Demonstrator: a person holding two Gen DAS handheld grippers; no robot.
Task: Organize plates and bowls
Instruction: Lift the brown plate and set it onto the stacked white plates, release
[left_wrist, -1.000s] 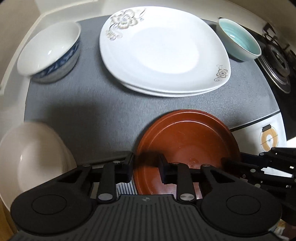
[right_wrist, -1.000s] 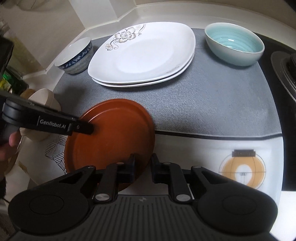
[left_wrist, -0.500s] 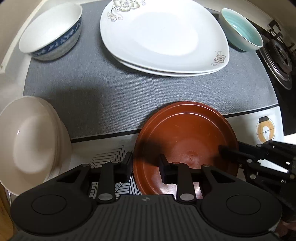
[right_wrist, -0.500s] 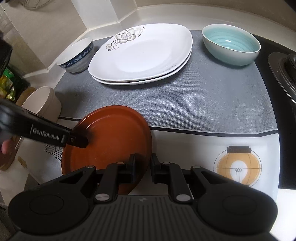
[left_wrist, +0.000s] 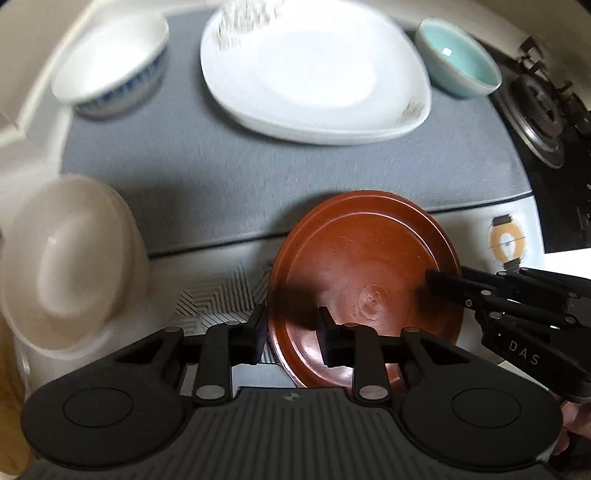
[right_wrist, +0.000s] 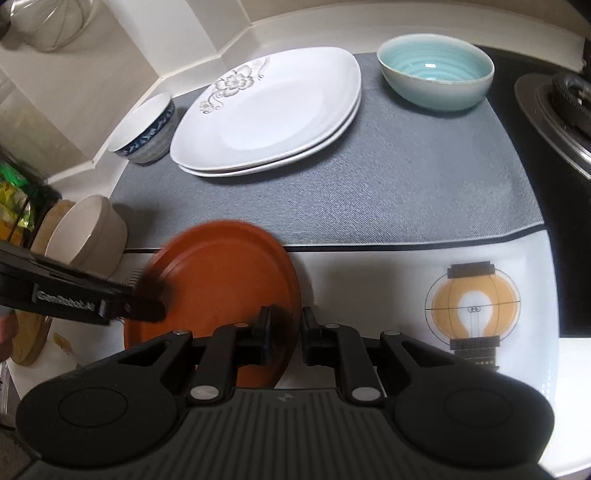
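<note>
A brown round plate is held between both grippers over the near edge of the counter. My left gripper straddles its left rim, one finger each side. My right gripper straddles its right rim the same way. Each gripper's fingers show in the other's view, the right gripper and the left gripper. Two stacked white flowered plates lie on the grey mat. A teal bowl, a blue-patterned bowl and a cream bowl stand around.
A gas stove burner is at the right. A white mat with a lantern print covers the near right counter. A wooden board and packets sit at the far left.
Both grippers have drawn the brown plate back toward the near counter edge, off the grey mat. The left wrist view is blurred with motion.
</note>
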